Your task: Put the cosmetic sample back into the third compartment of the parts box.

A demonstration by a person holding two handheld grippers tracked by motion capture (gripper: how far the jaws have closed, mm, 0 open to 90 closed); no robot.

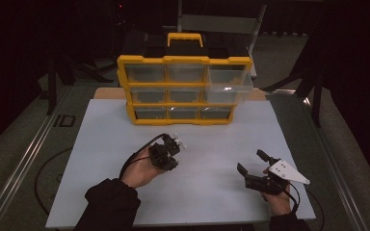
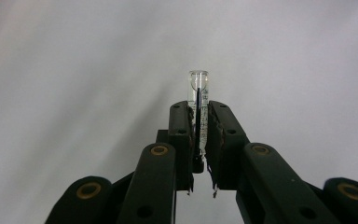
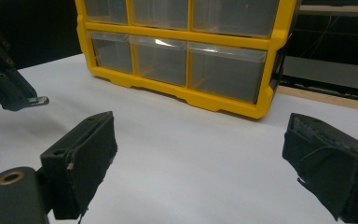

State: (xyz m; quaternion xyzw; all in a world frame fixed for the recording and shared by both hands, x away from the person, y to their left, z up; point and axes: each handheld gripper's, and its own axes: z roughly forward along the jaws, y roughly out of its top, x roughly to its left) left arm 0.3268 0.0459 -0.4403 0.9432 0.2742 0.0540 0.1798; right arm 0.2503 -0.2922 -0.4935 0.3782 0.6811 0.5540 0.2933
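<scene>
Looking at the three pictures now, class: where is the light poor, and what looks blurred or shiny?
High view: dark surroundings, only the table lit. Left gripper view: the tube sharp, near tongs soft. Right gripper view: glare on a drawer, near tongs blurred.

**Yellow organizer on a white board**

So there's a yellow organizer standing at the far end of a white board, black top with a yellow handle. Three rows of three clear drawers, and the top-right drawer is pulled out a bit past the frame. The board sits on a grey table with a metal rail along its left edge. Behind the organizer there's a grey chair, and dark stand legs off to the right. Background is pretty much black.
</scene>
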